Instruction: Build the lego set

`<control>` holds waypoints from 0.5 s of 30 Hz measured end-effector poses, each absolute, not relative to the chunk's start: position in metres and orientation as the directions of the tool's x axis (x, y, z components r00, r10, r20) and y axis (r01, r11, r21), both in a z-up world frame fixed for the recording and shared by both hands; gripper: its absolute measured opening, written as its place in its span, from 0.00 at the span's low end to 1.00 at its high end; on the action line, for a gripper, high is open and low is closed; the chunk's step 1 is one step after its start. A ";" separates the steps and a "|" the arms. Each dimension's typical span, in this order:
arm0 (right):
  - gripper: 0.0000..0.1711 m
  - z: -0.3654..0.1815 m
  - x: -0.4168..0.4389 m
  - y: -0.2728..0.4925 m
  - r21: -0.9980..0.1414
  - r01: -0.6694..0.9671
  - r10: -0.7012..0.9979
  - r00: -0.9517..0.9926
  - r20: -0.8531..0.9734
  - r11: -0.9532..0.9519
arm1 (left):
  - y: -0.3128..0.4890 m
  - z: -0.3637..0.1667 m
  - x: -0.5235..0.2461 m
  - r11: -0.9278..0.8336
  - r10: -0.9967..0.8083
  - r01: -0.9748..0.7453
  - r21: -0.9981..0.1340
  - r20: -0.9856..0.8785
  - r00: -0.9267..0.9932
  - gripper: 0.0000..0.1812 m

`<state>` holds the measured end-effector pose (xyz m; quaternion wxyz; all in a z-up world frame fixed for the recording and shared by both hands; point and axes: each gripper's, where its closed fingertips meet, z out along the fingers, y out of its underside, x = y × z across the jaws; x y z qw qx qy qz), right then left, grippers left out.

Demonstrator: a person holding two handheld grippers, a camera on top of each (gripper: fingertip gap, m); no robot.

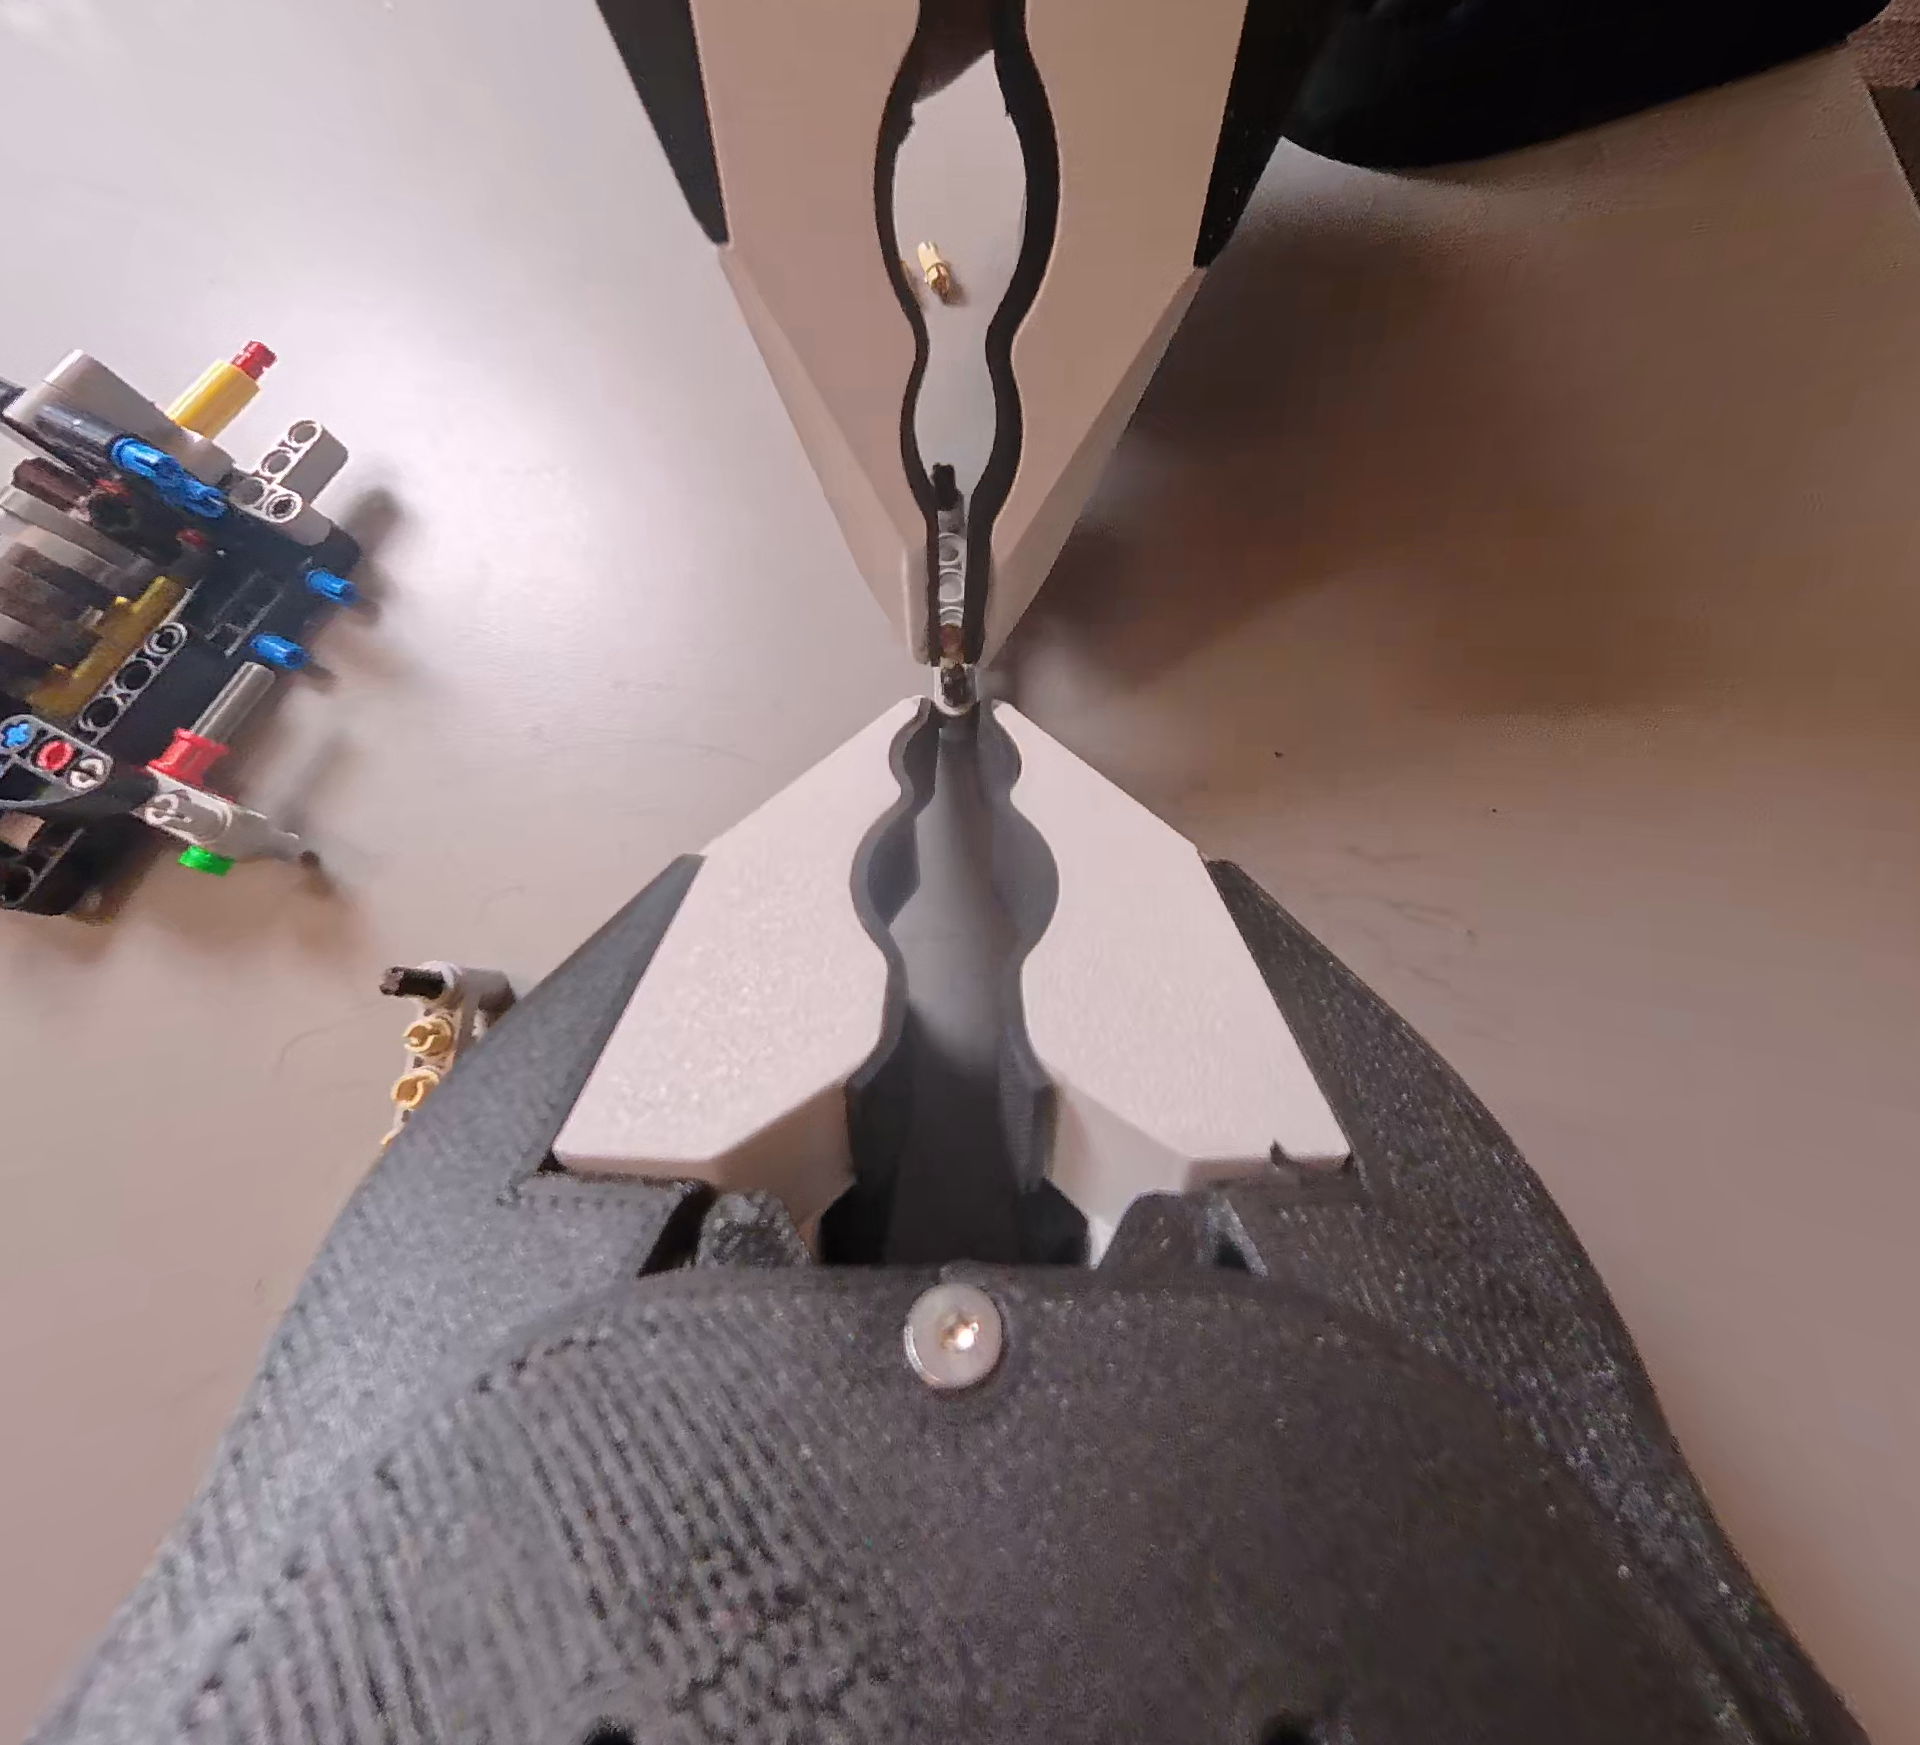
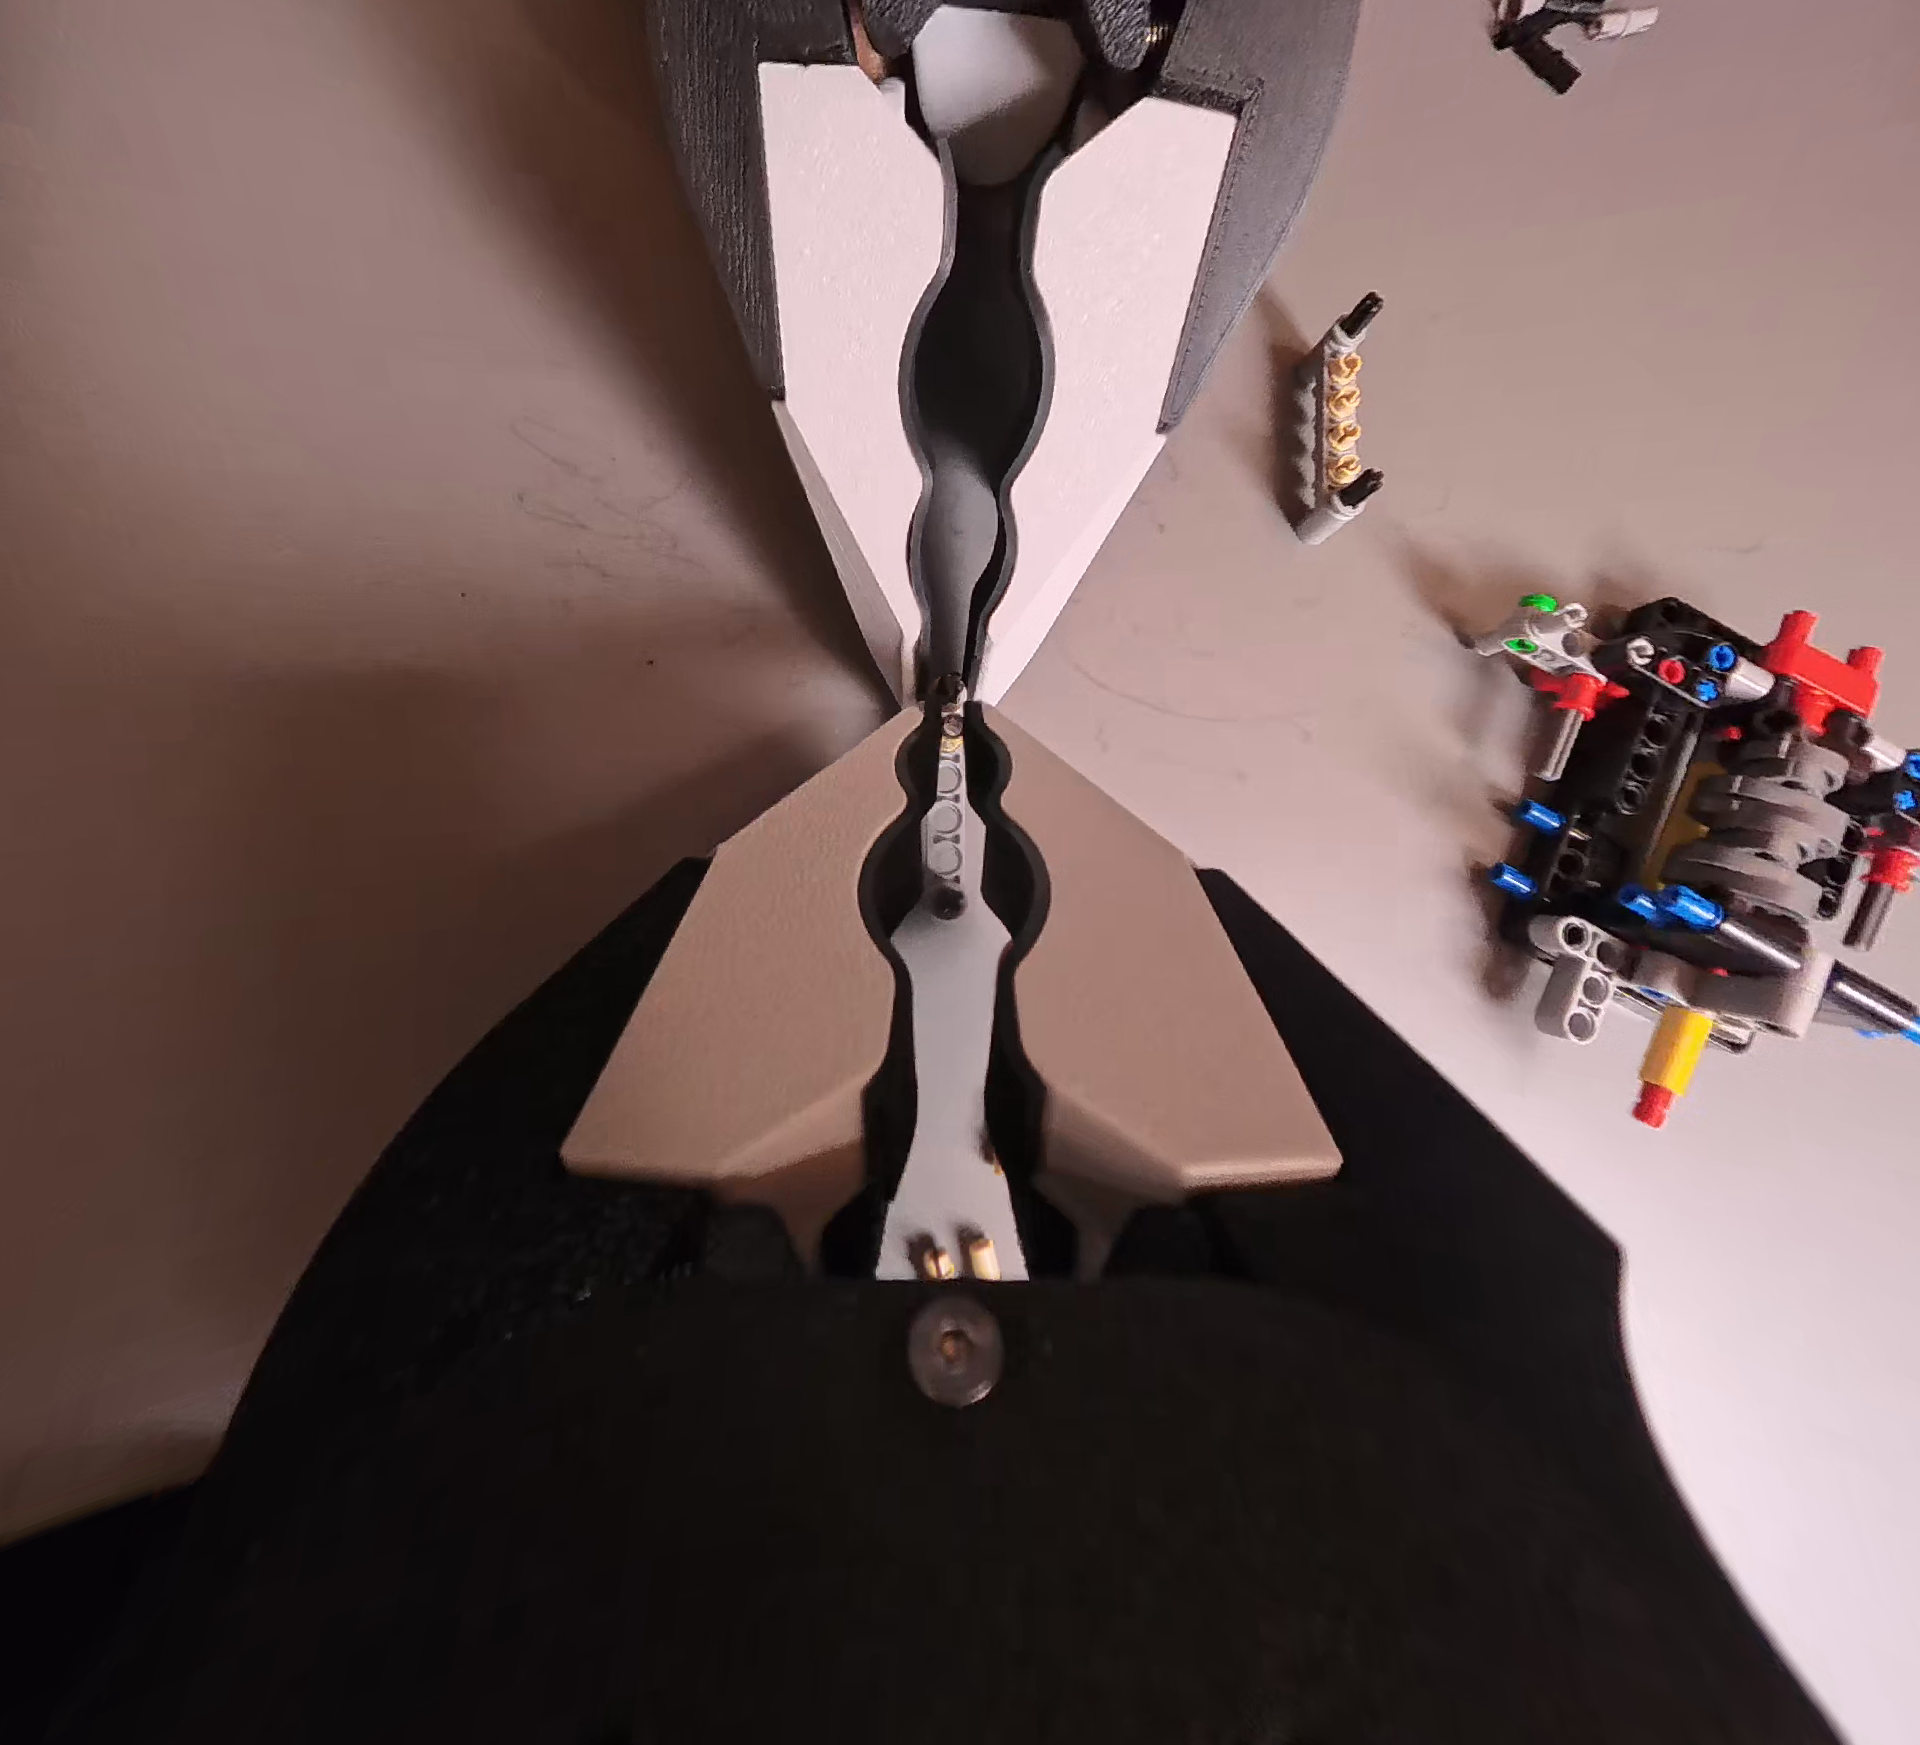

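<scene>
We hold a grey lego beam [image 2: 948,828] pinched between our right gripper's [image 1: 951,656] closed fingers, tip to tip with our left gripper [image 1: 954,708], fingers closed, contents unclear, above the bench [image 1: 1455,656]; the half-built model [image 2: 1714,843] sits aside.

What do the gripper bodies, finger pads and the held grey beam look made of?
Left gripper body: probably 3D-printed black plastic, matte, layer lines visible. Right gripper: too dark to tell. Finger pads: smooth pale plastic, dark wavy liner, maybe rubber. Grey beam, held by the right gripper: glossy moulded plastic.
</scene>
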<state>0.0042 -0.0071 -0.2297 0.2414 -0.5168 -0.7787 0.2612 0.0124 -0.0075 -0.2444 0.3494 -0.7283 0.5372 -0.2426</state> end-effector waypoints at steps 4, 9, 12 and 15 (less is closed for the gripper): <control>0.02 -0.229 0.006 -0.007 -0.689 0.659 0.941 -0.321 0.106 0.302 | -0.008 -0.245 0.012 -0.175 -0.953 -0.614 -0.770 -0.025 0.302 0.03; 0.01 -0.231 0.008 -0.008 -0.625 0.694 0.925 -0.356 0.134 0.358 | -0.008 -0.245 0.012 -0.172 -0.953 -0.615 -0.770 -0.026 0.300 0.03; 0.01 -0.232 0.008 -0.007 -0.610 0.706 0.922 -0.367 0.120 0.361 | -0.008 -0.245 0.012 -0.171 -0.953 -0.615 -0.770 -0.028 0.301 0.03; 0.01 -0.232 0.008 -0.007 -0.550 0.734 0.910 -0.391 0.139 0.399 | -0.008 -0.245 0.012 -0.174 -0.953 -0.614 -0.770 -0.024 0.301 0.03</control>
